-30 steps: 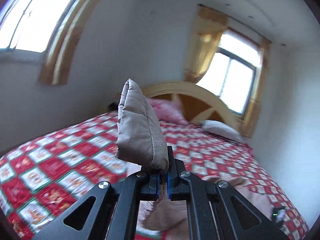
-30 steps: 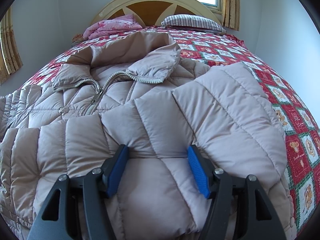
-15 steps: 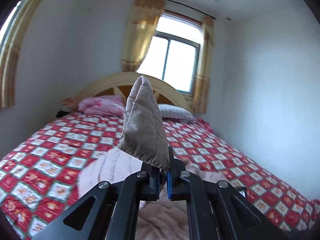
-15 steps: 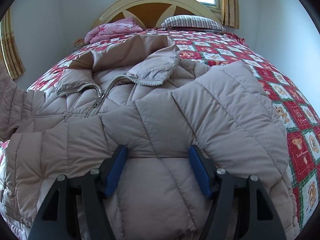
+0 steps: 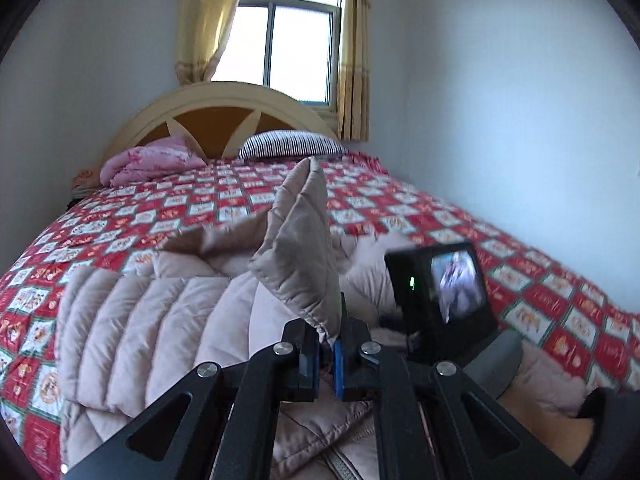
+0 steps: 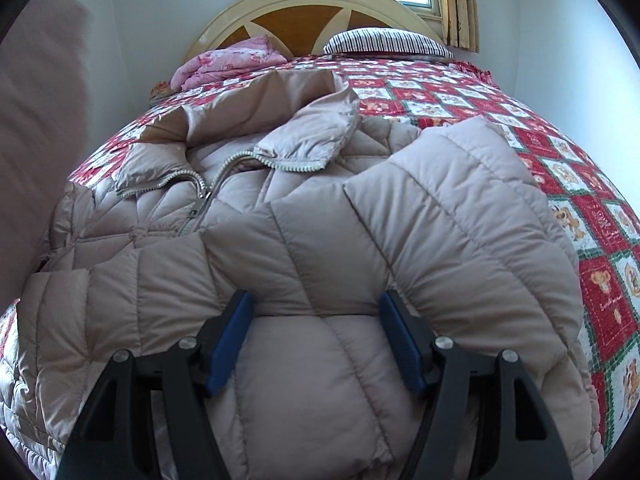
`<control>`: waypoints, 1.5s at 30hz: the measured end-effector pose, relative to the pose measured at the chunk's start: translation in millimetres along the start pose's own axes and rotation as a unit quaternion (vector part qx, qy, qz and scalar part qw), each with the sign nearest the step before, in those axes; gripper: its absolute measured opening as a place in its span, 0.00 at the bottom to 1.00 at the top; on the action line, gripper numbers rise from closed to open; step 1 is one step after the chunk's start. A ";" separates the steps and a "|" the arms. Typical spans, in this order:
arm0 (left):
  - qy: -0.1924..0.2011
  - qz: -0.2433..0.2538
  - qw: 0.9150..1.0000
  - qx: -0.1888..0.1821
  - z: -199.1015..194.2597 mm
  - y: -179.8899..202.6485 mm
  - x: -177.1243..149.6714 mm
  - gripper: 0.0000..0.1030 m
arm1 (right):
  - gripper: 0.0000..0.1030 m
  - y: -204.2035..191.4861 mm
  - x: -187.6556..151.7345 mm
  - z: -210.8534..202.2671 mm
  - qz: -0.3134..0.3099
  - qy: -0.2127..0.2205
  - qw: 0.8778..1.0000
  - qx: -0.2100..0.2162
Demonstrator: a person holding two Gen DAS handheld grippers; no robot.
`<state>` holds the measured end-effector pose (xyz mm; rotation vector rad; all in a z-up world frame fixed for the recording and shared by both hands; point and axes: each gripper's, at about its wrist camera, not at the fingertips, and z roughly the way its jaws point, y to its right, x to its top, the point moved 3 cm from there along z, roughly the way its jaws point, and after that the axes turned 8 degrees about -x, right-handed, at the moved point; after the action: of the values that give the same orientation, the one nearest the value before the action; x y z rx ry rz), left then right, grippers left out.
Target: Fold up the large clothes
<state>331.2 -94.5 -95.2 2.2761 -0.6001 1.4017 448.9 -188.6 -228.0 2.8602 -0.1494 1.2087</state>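
Judging by its quilted, air-filled panels, the beige down jacket (image 6: pixel 304 240) is taken to be light but bulky, soft and springy, with a smooth shell that is likely to slip between flat pads. A firm hold is best taken at a hem, cuff or seamed edge, where the filling is thin and the stitching gives some bite; a grip in the middle of a puffed panel would probably be lost.

The jacket is spread across the red patterned bedspread (image 6: pixel 592 216), collar toward the headboard (image 6: pixel 312 16), with its zipper (image 6: pixel 208 188) partly undone and one sleeve laid over the chest.

The left gripper (image 5: pixel 327 356) is clenched on a cuff-like end of the garment (image 5: pixel 298 240), which is held up above the rest of the jacket and stands as a stiff little peak over the jaws. The right gripper (image 6: pixel 314 336) is spread wide, its blue pads (image 6: pixel 230 332) pressed down on either side of a padded panel near the jacket's lower part; nothing is pinched between them.
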 end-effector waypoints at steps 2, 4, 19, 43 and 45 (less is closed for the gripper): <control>-0.002 0.010 1.000 0.005 0.6 5.9 -1.2 0.05 | 0.68 0.1 -0.2 0.1 0.002 0.000 1.000 0.002; -0.008 0.036 0.999 0.008 -1.9 18.1 -0.6 0.06 | 0.68 1.2 0.1 0.4 0.003 -0.001 1.000 0.004; 0.029 0.047 0.979 0.196 -32.4 -65.0 31.6 0.95 | 0.69 4.8 1.3 2.1 0.012 -0.003 1.000 0.016; -0.099 -0.059 0.964 0.240 46.4 -153.6 -35.5 0.95 | 0.52 -25.6 53.9 -131.1 0.039 0.136 0.987 0.072; -0.059 -0.068 0.971 0.223 20.2 -151.9 -22.4 0.95 | 0.32 -62.2 37.8 -95.4 -0.023 0.065 0.994 0.085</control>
<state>420.3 23.7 -140.6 2.7033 -0.1622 1.4542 413.3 -123.2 -133.9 2.8935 0.0258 1.4605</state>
